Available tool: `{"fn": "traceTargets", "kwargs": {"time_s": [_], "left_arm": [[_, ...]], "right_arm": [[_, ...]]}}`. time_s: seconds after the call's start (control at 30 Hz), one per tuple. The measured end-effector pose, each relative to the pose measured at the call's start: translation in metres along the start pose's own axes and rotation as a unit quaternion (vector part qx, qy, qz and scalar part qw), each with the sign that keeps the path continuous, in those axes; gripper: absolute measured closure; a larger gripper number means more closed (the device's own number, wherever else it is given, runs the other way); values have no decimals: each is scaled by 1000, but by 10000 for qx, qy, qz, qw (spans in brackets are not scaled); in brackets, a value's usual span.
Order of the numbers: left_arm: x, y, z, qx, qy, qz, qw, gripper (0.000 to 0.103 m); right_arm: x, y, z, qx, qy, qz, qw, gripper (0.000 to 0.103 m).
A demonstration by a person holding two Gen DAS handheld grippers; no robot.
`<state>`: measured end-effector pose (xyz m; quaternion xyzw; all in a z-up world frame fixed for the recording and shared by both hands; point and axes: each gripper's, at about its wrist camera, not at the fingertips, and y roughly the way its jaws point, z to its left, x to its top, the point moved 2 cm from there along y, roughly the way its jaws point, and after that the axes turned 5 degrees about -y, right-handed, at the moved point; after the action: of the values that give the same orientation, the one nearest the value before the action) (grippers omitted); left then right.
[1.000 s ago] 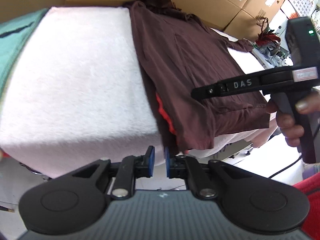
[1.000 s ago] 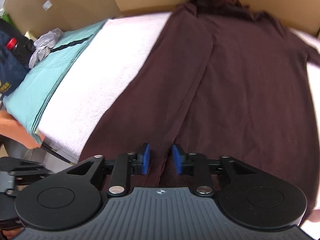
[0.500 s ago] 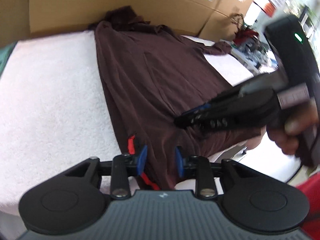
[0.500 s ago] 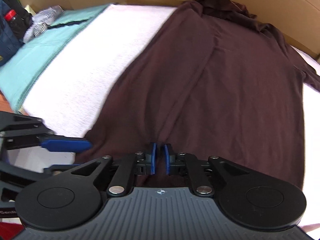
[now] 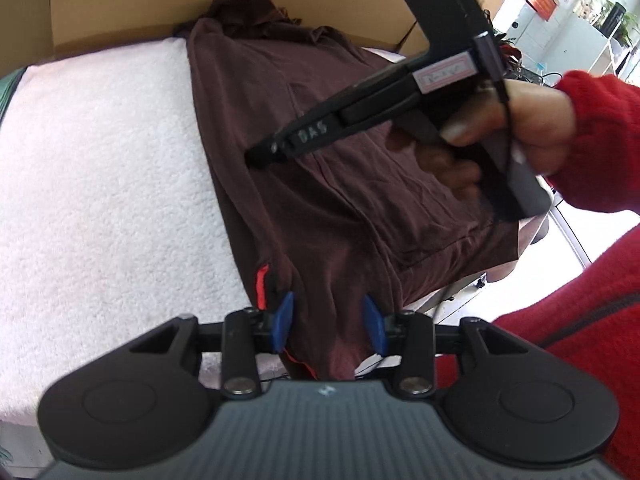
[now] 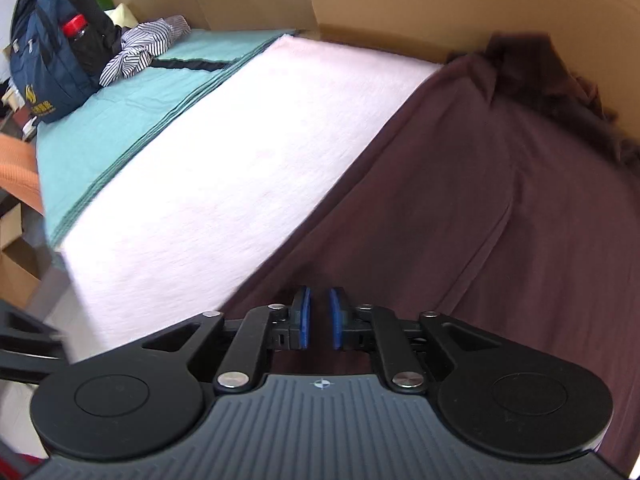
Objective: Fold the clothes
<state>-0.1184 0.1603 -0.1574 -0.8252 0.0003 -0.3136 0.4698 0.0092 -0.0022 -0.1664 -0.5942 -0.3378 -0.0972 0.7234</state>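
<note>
Under both tongs lies a soft brown shirt point(image 5: 320, 184) on a fluffy white towel point(image 5: 104, 184). Left tongs point(image 5: 327, 322) are opening astride its hem; right tongs point(image 6: 319, 320) are clenched, apparently empty.

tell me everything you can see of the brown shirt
The brown shirt is dark, thin and soft-looking, spread lengthwise on a white fleecy cover, its collar bunched against cardboard at the far end. One side is folded inward, leaving a long crease. Its hem hangs over the near edge, a red trim showing underneath. Hem cloth lies between the left gripper's opening jaws.
</note>
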Motion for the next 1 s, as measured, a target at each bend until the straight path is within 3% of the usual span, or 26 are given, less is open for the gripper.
{"fn": "traceTargets", "kwargs": {"time_s": [0.1, 0.17, 0.2, 0.3, 0.33, 0.4, 0.43, 0.5, 0.57, 0.63, 0.7, 0.77, 0.8, 0.83, 0.9, 0.97, 1.0], "left_arm": [[2, 0, 4, -24, -290, 32, 9996, 61], [4, 0, 5, -23, -400, 86, 9992, 61], [4, 1, 5, -19, -443, 116, 9989, 61], [7, 2, 5, -7, -571, 206, 9982, 60], [8, 2, 5, -1, -603, 235, 9979, 60], [10, 3, 4, 2, -668, 292, 9973, 59], [11, 4, 4, 13, -685, 314, 9972, 58], [12, 6, 2, 52, -691, 354, 9970, 57], [13, 7, 1, 80, -718, 386, 9966, 56], [14, 9, 1, 92, -772, 404, 9962, 54], [15, 11, 0, 111, -794, 418, 9959, 53], [15, 13, -1, 123, -816, 420, 9957, 53], [15, 14, -2, 129, -828, 421, 9956, 53], [15, 14, -2, 125, -838, 420, 9955, 52], [15, 14, -2, 109, -849, 419, 9954, 50], [15, 15, -4, 104, -830, 418, 9956, 49], [15, 15, -4, 101, -822, 415, 9957, 49]], "right_arm": [[9, -4, -26, -359, 195, -14, 9992, 103], [17, -10, -37, -455, 301, -117, 9984, 91], [22, -12, -38, -414, 233, -249, 9986, 90], [35, -2, -34, 560, 224, -166, 9980, 87], [38, 6, -30, 610, 43, -122, 9981, 87], [43, 26, -34, 233, -276, -136, 9993, 87], [47, 35, -44, 32, -241, -146, 9996, 97], [60, 40, -68, -42, 176, -289, 9994, 97], [73, 36, -85, 106, 530, -494, 9973, 89], [86, 39, -90, 345, 490, -481, 9970, 87], [95, 54, -95, 143, 357, -430, 9983, 88], [103, 68, -100, -54, 234, -382, 9990, 94], [105, 69, -108, -55, 393, -421, 9983, 102], [108, 70, -117, -55, 552, -459, 9974, 103], [113, 72, -133, -59, 862, -533, 9948, 103], [117, 63, -125, -240, 729, -551, 9955, 103], [118, 57, -120, -351, 643, -613, 9954, 90]]}}
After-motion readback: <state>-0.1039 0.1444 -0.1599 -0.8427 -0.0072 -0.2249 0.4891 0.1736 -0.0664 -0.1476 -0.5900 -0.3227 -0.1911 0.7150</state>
